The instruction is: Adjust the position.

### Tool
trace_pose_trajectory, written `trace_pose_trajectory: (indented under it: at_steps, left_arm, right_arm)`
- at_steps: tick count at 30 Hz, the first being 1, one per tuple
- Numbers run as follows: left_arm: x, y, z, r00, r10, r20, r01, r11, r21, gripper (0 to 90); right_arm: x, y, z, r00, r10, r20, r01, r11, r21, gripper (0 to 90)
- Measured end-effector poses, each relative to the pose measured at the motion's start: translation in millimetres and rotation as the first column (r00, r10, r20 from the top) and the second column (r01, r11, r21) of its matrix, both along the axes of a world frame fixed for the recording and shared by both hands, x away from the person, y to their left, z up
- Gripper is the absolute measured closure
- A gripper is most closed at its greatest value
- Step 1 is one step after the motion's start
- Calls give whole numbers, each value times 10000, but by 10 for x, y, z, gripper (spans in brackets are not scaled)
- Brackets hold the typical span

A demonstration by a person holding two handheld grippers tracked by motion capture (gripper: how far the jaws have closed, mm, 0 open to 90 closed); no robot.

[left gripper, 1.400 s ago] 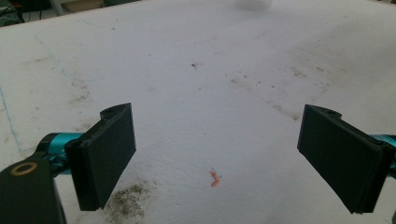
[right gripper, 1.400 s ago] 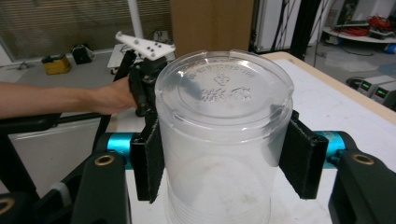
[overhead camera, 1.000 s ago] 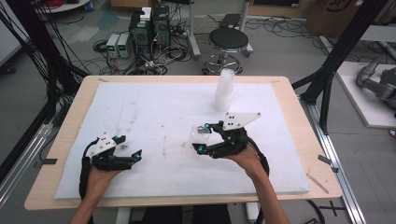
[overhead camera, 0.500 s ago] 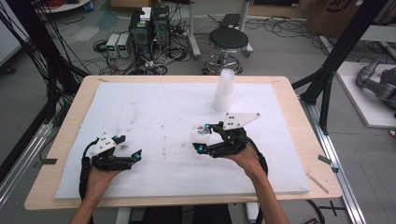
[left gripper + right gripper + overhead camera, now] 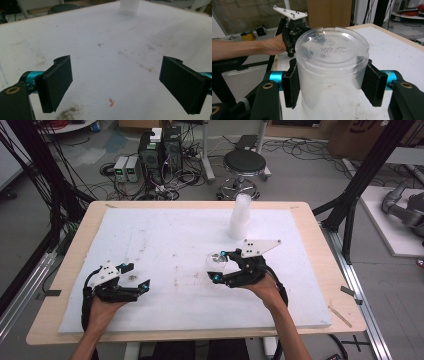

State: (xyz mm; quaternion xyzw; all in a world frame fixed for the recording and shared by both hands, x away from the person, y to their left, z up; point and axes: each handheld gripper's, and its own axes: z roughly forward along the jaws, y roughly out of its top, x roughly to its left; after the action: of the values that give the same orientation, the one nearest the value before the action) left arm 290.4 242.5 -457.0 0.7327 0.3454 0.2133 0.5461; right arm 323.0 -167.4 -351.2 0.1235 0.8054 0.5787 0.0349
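One clear cup held above the bench, a stack waiting

On the bench (image 5: 165, 235), one stack of cups (image 5: 239, 217) is seen at the far edge; one clear plastic cup (image 5: 332, 75) is clamped by the right gripper (image 5: 218, 266) fingers near the middle. It should be kept level and squeezed lightly. The left gripper (image 5: 136, 276) fingers are spread wide, empty.

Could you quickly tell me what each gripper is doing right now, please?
Left gripper: open, holding nothing.
Right gripper: closed on a clear plastic cup.

Left gripper (image 5: 134, 276) agape; right gripper (image 5: 217, 266) clamped
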Motion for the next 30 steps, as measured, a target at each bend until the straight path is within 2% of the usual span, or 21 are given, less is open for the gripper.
trace_pose_trajectory:
  at_steps: [4,5,6,7,8,9,10,11,12,14,15,16,17,18,19,20,21,23,25,27,30]
  left_arm:
    - [-14,49,182,9958,-785,481,807,9957,-457,113]
    - [-14,63,257,9900,-1255,649,1291,9902,-540,113]
    - [-13,64,295,9858,-1503,750,1551,9859,-628,113]
    - [-13,64,295,9858,-1503,750,1551,9859,-628,113]
    - [-12,61,366,9757,-1963,978,2032,9769,-660,113]
    - [-12,61,366,9757,-1963,978,2032,9769,-660,113]
    - [-10,51,397,9698,-2201,1052,2278,9713,-687,112]
    - [5,22,454,9580,-2629,1143,2721,9594,-739,113]
    - [5,22,454,9580,-2629,1143,2721,9594,-739,113]
    - [21,-30,502,9435,-3088,1201,3192,9443,-797,113]
    - [28,-76,531,9357,-3305,1233,3411,9369,-773,113]
    - [40,-150,564,9240,-3605,1277,3716,9252,-771,113]
    - [48,-198,579,9177,-3757,1291,3871,9187,-780,112]
    - [48,-198,579,9177,-3757,1291,3871,9187,-780,112]
    - [64,-300,600,9047,-4040,1355,4170,9048,-860,112]
    - [64,-300,600,9047,-4040,1355,4170,9048,-860,112]
    - [77,-412,608,8922,-4309,1349,4441,8915,-892,112]
    - [88,-540,609,8809,-4532,1368,4672,8788,-974,112]
    - [103,-660,612,8658,-4806,1393,4956,8622,-1053,111]
    - [115,-781,616,8541,-4988,1472,5159,8484,-1183,111]
    - [136,-939,632,8356,-5281,1513,5463,8276,-1288,111]
  right_arm:
    - [6,-16,1,10000,81,-30,-81,10000,44,396]
    - [7,-17,1,9999,106,-38,-106,9999,52,396]
    - [8,-17,2,9999,131,-61,-131,9999,72,396]
    - [11,-17,3,9999,149,-32,-148,9998,96,396]
    - [14,-17,9,9998,203,-11,-203,9997,103,396]
    - [11,-18,16,9997,255,-32,-254,9996,143,397]
    - [12,-18,26,9997,255,8,-255,9995,174,397]
    - [10,-17,36,9996,282,26,-282,9994,184,397]
    - [6,-17,47,9994,349,30,-350,9992,204,398]
    - [3,-15,58,9993,368,71,-370,9991,230,398]
    - [-6,-9,84,9988,484,112,-487,9984,286,399]
    - [-9,-5,92,9987,502,122,-505,9983,304,399]
    - [-14,0,101,9984,553,126,-557,9980,301,399]
    - [-14,0,101,9984,553,126,-557,9980,301,399]
    - [-21,14,114,9977,657,182,-663,9973,315,399]
    - [-28,18,117,9979,627,141,-631,9976,288,399]
    - [-25,26,117,9973,699,205,-705,9970,315,399]
    - [-33,38,122,9968,776,188,-782,9964,334,399]
    - [-39,49,126,9962,854,199,-861,9955,393,399]
    - [-41,55,130,9955,915,261,-927,9945,480,399]
    - [-55,55,135,9943,1054,134,-1060,9926,586,399]
